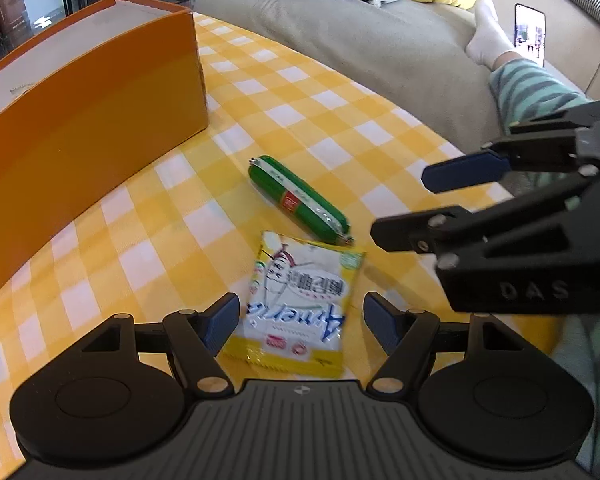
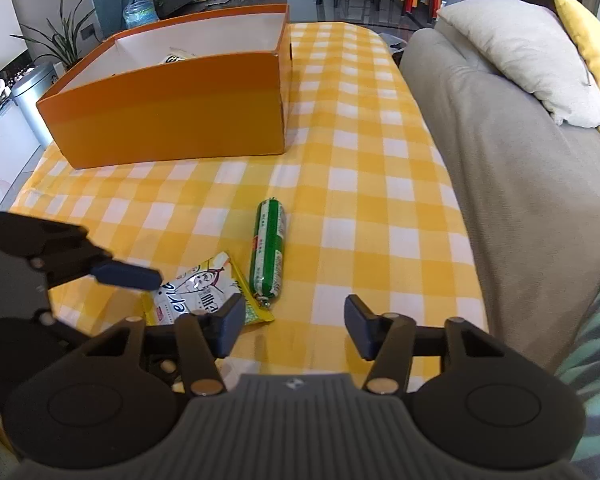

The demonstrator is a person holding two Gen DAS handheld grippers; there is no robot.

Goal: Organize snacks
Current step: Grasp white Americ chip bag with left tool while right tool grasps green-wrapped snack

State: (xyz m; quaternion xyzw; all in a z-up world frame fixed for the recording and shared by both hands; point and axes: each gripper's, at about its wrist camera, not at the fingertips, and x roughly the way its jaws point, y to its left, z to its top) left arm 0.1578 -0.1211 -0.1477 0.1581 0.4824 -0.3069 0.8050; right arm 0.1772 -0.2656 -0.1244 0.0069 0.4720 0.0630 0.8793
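A white and yellow snack packet (image 1: 298,304) lies flat on the yellow checked tablecloth, and my left gripper (image 1: 300,322) is open with a finger on either side of its near end. A green sausage stick (image 1: 298,198) lies just beyond the packet. My right gripper (image 2: 294,326) is open and empty above the cloth, near the sausage's (image 2: 269,252) near end; it also shows in the left wrist view (image 1: 404,204) at the right. The packet (image 2: 198,296) lies left of it. The orange box (image 2: 172,92) stands at the back left, open on top, with a snack (image 2: 178,56) inside.
A grey sofa (image 2: 520,168) with a beige cushion (image 2: 516,52) and a yellow one runs along the table's right edge. A leg in striped trousers and a white sock (image 1: 488,36) rests on the sofa beside a phone (image 1: 530,34). A bin and plants stand far left.
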